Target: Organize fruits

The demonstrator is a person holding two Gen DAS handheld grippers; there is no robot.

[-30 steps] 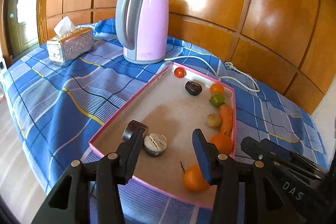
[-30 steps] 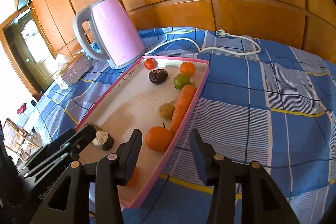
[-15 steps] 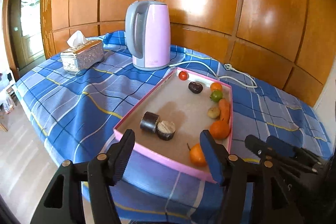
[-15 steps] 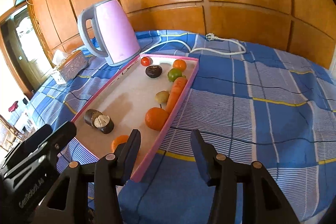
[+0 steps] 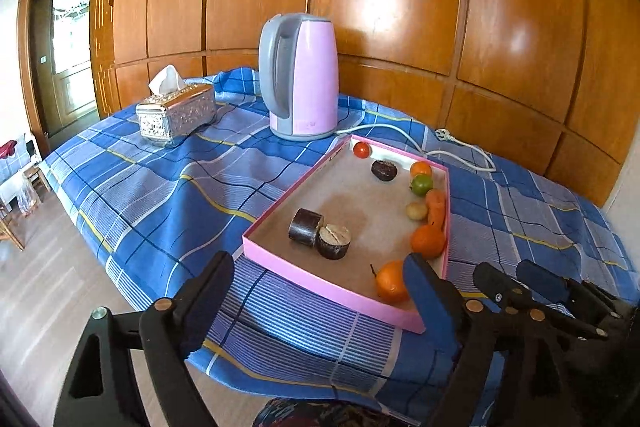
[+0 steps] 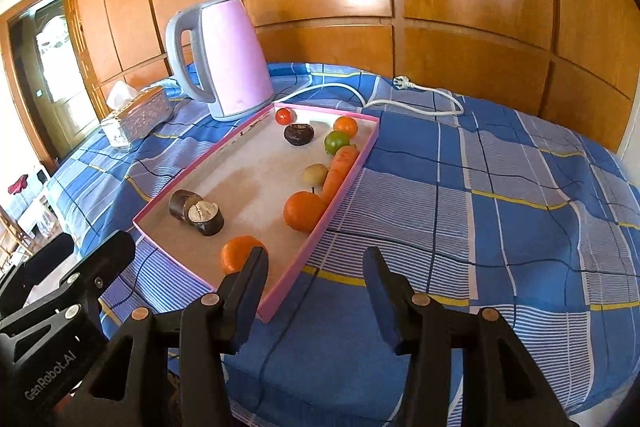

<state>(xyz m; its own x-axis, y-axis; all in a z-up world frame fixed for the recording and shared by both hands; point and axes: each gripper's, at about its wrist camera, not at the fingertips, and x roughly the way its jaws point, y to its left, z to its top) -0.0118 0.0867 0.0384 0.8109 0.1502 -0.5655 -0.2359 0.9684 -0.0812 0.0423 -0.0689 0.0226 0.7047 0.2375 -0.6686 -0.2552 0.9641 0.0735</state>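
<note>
The fruits sit in the pink tray (image 5: 328, 289) on the blue plaid tablecloth (image 6: 500, 187): oranges (image 6: 305, 211), a carrot (image 6: 340, 167) along its right wall. The left gripper (image 5: 320, 291) and right gripper (image 6: 316, 279) both gape wide, holding nothing. Only the right view reads "GenRobot.AI" on the neighbouring gripper. Bare cloth spreads right of the tray.

Pink tray (image 5: 332, 289): two oranges (image 5: 428, 241) at near right, carrot (image 5: 436, 205) along right wall, lime (image 5: 422, 185), tomato (image 5: 361, 149) in far corner, two dark cut halves (image 5: 320, 233) touching near left
</note>
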